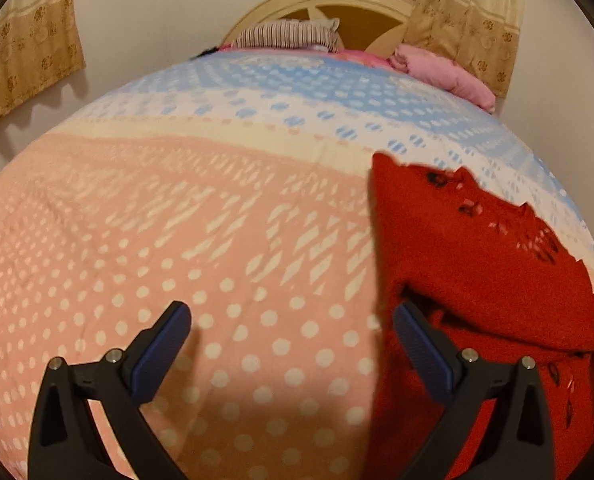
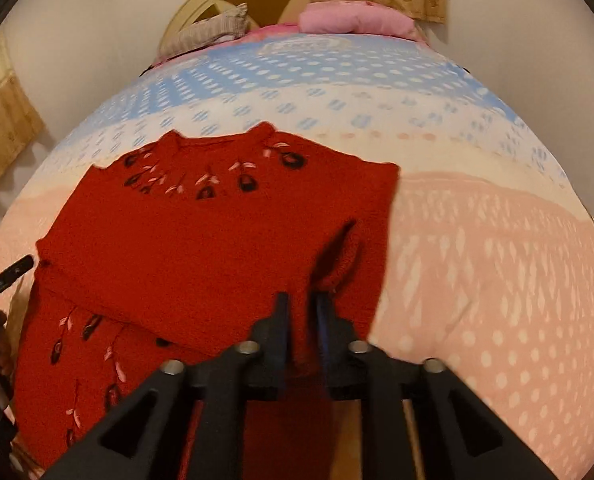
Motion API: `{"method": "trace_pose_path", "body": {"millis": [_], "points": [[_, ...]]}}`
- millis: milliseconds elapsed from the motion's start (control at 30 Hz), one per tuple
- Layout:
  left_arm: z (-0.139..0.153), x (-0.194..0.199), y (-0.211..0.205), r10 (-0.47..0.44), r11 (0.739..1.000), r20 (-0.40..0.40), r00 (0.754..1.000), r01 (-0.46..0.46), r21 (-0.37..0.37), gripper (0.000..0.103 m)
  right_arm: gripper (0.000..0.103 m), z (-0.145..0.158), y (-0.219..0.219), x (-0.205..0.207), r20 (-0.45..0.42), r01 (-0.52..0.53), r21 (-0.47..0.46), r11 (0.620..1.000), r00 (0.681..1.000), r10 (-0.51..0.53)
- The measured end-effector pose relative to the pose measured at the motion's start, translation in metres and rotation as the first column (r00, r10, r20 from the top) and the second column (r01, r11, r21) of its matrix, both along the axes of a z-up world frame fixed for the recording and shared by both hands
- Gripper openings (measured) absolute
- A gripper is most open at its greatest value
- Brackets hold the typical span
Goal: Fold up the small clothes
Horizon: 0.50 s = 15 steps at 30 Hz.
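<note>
Two sets of fingers are mine: my left gripper (image 1: 291,344) hangs spread wide over the bed (image 1: 225,240), nothing between its fingers (image 1: 165,350), the red sweater (image 1: 477,248) starting at the right-hand one. My right gripper (image 2: 301,312) stands with fingers (image 2: 275,344) slightly parted above the sweater's near edge, gripping nothing; the garment spreads left and ahead, bare bedspread to the right.
</note>
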<state>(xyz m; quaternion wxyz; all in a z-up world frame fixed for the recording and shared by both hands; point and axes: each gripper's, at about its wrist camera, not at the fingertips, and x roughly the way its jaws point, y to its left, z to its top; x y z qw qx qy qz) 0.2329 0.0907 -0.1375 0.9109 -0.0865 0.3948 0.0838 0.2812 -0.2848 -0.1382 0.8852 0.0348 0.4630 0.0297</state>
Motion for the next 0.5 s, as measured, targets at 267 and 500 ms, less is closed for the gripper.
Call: {"method": "trace_pose_path", "body": {"millis": [267, 500], "points": [[0.003, 0.03, -0.026, -0.051, 0.987, 0.003, 0.999, 0.05, 0.154, 0.103, 0.051, 0.04, 0.014, -0.01, 0.126, -0.085, 0.126, 0.988, 0.99, 0.069], [-0.023, 0.042, -0.01, -0.05, 0.992, -0.078, 0.996, 0.058, 0.116, 0.103, 0.051, -0.016, 0.004, -0.003, 0.019, -0.014, 0.173, 0.985, 1.0, 0.011]]}}
